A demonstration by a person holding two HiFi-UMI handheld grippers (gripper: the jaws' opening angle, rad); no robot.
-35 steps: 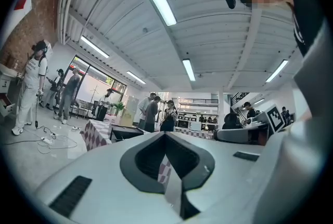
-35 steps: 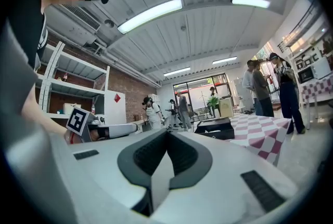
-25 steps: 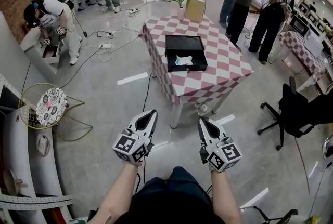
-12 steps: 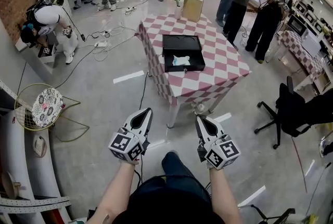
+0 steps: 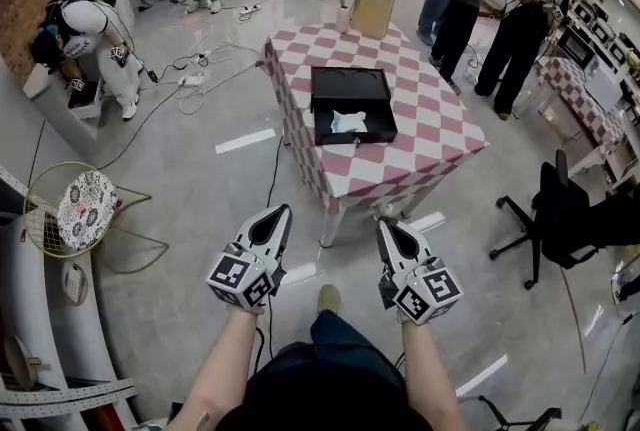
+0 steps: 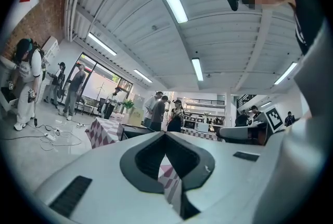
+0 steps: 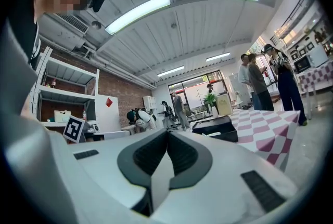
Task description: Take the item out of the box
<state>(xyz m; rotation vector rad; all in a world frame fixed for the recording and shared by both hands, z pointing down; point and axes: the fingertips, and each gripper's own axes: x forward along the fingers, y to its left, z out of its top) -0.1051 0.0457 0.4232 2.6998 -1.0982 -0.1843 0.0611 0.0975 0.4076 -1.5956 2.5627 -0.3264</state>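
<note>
Head view: the black box (image 5: pixel 352 104) lies open on the checked table (image 5: pixel 430 134), with the pale item (image 5: pixel 349 120) in its near half. My left claw (image 5: pixel 281 212) and right claw (image 5: pixel 386 227) hang well short of the table.

Left gripper view: jaws tip to tip, nothing between them.

Right gripper view: likewise closed and empty, with the box ahead.

Judgement: I should approach squarely, part one claw's jaws above the item, and descend clear of the box wall.

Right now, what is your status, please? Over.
Left gripper and right gripper shut, empty, short of the table. Item in open box, untouched. Cable ahead.
</note>
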